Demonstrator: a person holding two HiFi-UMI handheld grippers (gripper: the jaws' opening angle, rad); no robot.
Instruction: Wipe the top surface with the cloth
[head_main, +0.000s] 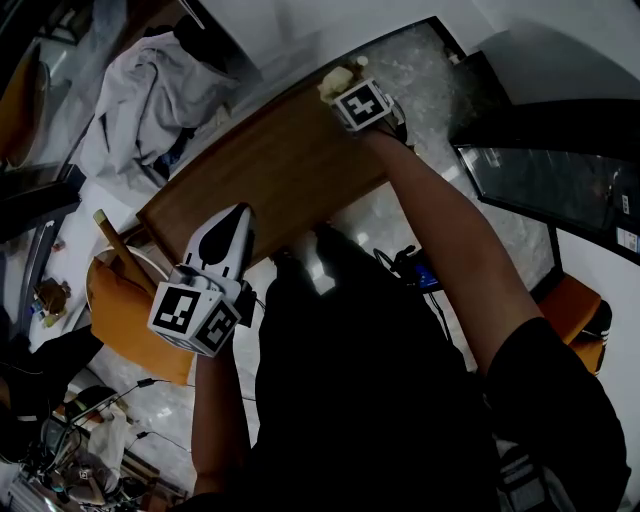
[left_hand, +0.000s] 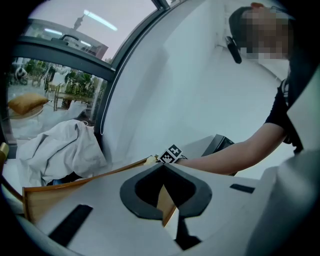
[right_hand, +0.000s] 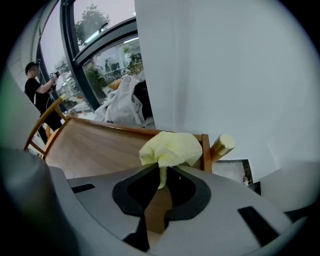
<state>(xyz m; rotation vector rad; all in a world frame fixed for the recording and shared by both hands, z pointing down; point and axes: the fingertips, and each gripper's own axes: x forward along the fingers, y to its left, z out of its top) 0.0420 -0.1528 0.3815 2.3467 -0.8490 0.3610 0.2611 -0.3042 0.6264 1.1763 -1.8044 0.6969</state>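
The brown wooden top (head_main: 270, 165) runs away from me in the head view. At its far corner my right gripper (head_main: 338, 92) is shut on a bunched yellow cloth (head_main: 334, 80). In the right gripper view the cloth (right_hand: 170, 149) bulges out past the jaw tips of the right gripper (right_hand: 161, 169), just above the wooden top (right_hand: 100, 147) near its end rail. My left gripper (head_main: 238, 215) hovers over the top's near edge, shut with nothing in it. In the left gripper view the left gripper (left_hand: 163, 166) has its jaws meeting at the tip, and the right gripper's marker cube (left_hand: 171, 154) shows far off.
A heap of white fabric (head_main: 150, 90) lies beyond the top's left side. An orange chair (head_main: 125, 310) stands near the left gripper. A dark screen (head_main: 550, 185) sits at the right. A brass cylinder (right_hand: 222, 145) stands by the top's far corner, close to a white wall.
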